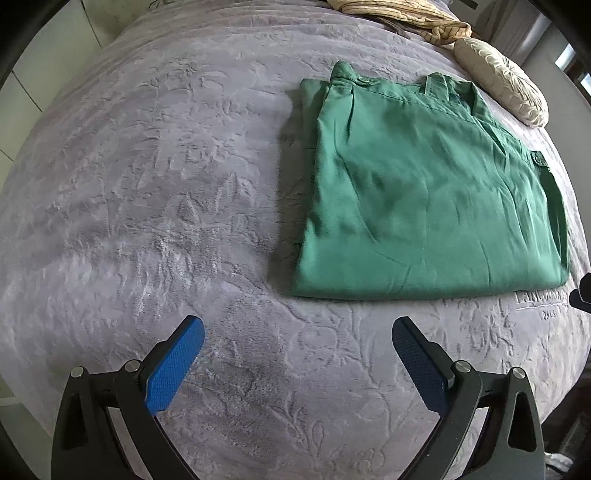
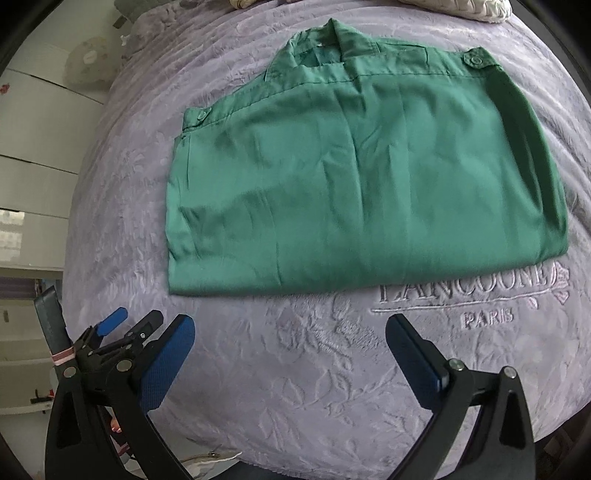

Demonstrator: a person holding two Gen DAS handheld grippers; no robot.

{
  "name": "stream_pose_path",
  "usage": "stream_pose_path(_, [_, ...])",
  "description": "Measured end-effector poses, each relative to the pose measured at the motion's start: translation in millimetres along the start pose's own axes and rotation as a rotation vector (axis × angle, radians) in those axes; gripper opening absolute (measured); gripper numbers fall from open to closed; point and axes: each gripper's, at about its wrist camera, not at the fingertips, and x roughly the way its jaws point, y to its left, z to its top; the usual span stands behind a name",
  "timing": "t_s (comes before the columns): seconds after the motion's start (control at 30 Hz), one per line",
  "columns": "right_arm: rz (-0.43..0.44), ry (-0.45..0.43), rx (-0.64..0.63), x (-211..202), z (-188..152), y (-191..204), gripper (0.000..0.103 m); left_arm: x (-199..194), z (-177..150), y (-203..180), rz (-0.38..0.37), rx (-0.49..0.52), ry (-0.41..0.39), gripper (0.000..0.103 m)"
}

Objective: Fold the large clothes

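Observation:
A green shirt (image 1: 424, 192) lies folded into a flat rectangle on the lilac bedspread (image 1: 166, 184), collar at the far side. It also shows in the right wrist view (image 2: 362, 177). My left gripper (image 1: 297, 332) is open and empty, hovering over the bedspread in front of the shirt and to its left. My right gripper (image 2: 290, 328) is open and empty, just in front of the shirt's near edge. The left gripper also shows in the right wrist view (image 2: 122, 325) at the left, beside my right one.
A round cream cushion (image 1: 502, 86) and a striped beige cloth (image 1: 402, 14) lie at the bed's far end. White drawers (image 2: 33, 177) stand beside the bed's left edge. The bedspread (image 2: 295, 369) bears embroidered lettering (image 2: 476, 291) near the shirt's right corner.

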Motion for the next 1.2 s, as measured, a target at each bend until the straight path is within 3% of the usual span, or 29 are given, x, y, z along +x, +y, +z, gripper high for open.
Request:
stream_pose_path(0.33, [0.043, 0.0, 0.078, 10.0, -8.5, 0.0, 0.103, 5.3, 9.5, 10.6, -0.012, 0.019, 0.019, 0.102])
stream_pose_path(0.8, [0.118, 0.017, 0.233, 41.1, -22.7, -29.0, 0.103, 18.1, 32.5, 8.9, 0.008, 0.045, 0.035, 0.102])
stream_pose_path(0.93, [0.154, 0.071, 0.263, 56.3, -18.6, -31.0, 0.103, 21.7, 36.6, 7.7, 0.012, 0.038, 0.039, 0.102])
stream_pose_path(1.2, [0.36, 0.108, 0.383, 84.5, -14.8, -33.6, 0.103, 33.3, 40.2, 7.3, 0.005, 0.037, 0.06, 0.102])
